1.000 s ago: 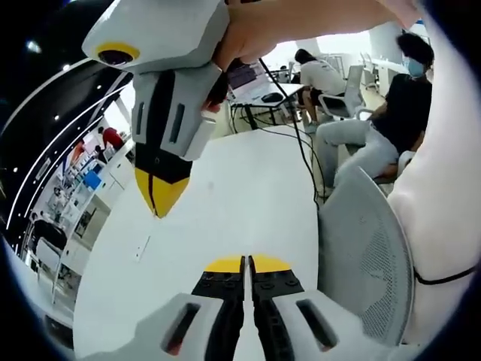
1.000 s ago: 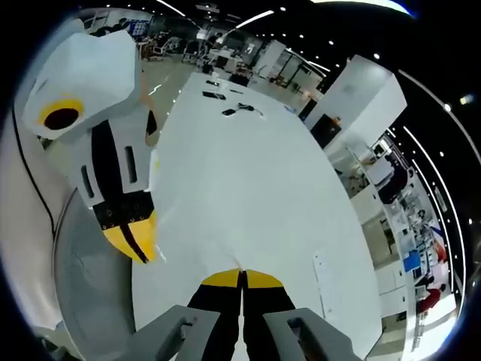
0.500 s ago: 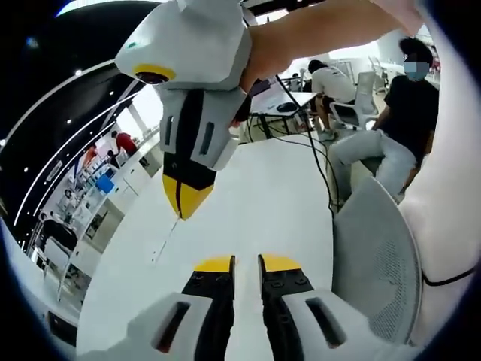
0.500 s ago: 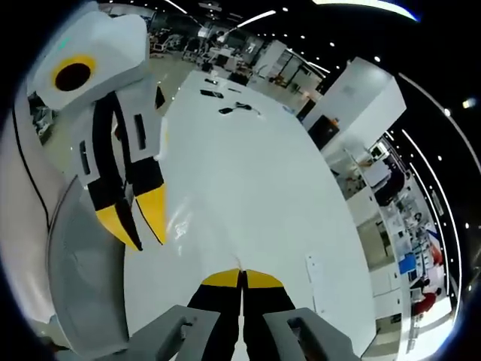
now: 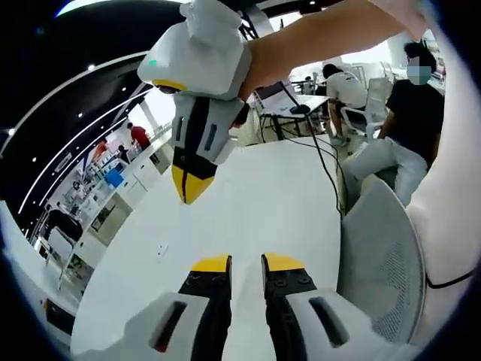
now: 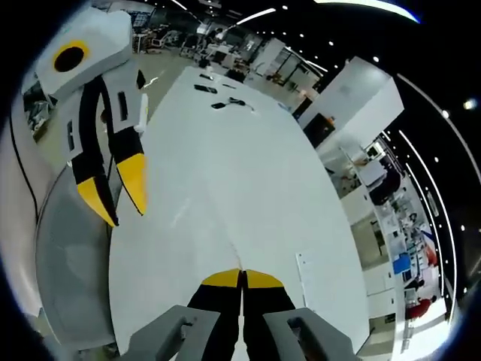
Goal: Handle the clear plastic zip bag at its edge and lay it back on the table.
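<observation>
In the right gripper view, our right gripper (image 6: 242, 279) rises from the bottom with its yellow tips pressed together and no gap between them. A faint crease runs up the white table (image 6: 248, 165) from those tips. We cannot tell whether the jaws have the plastic pinched.

The clear plastic zip bag (image 6: 192, 219) is nearly invisible. We see it as pale glints and a thin bright streak on the tabletop, between the right gripper's tips and those of the left gripper (image 6: 116, 194). The left gripper comes in from the left of that view, above the near table edge. Its two yellow tips are clearly parted and nothing is visible between them.

In the left gripper view, its own jaws stand a narrow gap apart over bare table, with nothing in them. The right gripper hangs in from above with its tip closed to a single yellow point. A bare arm (image 5: 323, 34) holds it.

A grey mesh chair back (image 5: 383, 256) stands right against the table's near side and crowds the space beside both grippers. A black cable (image 5: 325, 162) trails across the tabletop toward the far desks, where seated people (image 5: 409, 98) work.

At the table's far end lie a few small dark items (image 6: 216, 94), well away from the bag. A small white label (image 6: 304, 272) lies flat on the table, off to the right of the right gripper's tips. A large white cabinet (image 6: 353, 98) stands beyond the table's right edge.
</observation>
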### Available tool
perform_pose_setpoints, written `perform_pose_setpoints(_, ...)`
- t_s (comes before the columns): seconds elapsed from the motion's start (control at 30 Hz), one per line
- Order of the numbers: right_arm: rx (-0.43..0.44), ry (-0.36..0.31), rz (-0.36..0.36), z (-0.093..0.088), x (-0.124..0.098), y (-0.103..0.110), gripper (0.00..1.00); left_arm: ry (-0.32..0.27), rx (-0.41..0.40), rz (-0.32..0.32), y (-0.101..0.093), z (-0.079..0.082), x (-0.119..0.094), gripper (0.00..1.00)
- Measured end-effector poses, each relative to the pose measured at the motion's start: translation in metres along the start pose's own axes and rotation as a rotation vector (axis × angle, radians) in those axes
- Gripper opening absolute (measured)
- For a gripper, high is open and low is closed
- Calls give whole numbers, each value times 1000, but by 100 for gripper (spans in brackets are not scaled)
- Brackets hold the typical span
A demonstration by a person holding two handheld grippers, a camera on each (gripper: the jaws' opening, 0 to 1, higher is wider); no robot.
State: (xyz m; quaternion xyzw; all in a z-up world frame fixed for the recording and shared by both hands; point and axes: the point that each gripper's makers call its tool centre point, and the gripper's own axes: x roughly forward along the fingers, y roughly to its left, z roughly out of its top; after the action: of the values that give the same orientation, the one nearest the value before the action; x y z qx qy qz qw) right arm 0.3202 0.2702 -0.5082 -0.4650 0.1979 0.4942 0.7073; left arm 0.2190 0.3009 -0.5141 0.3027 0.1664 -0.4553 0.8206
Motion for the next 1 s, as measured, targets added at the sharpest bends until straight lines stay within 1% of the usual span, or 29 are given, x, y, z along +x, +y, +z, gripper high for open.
perform_pose_setpoints(0.23, -7, -2, -15, -1, 10, -15, 0, 6, -24, 12, 3, -8, -1, 13)
perform_pose_setpoints(0.3, -40, 11, -31, -5, 15, -22, 0, 6, -33, 15, 5, -10, -1, 13)
perform_pose_setpoints(0.4, -26, 10, -28, -7, 20, -25, 0, -3, -55, 24, 8, -10, -2, 14)
perform_pose_setpoints(0.6, -28, 31, -48, -14, 33, -36, 0, 3, -71, 33, 11, -17, -2, 14)
perform_pose_setpoints(0.77, -31, 48, -82, -16, 37, -48, 0, 2, -102, 40, 15, -20, -2, 16)
perform_pose_setpoints(0.83, -41, 58, -106, -18, 40, -55, 0, 3, -110, 43, 16, -21, -2, 17)
perform_pose_setpoints(0.87, -43, 61, -105, -19, 42, -58, 0, 2, -115, 45, 17, -22, -2, 17)
perform_pose_setpoints(0.93, -64, 74, -128, -22, 42, -64, 0, 3, -119, 46, 18, -23, -2, 17)
perform_pose_setpoints(1.0, -67, 81, -141, -24, 43, -67, 0, 4, -122, 49, 19, -24, -2, 17)
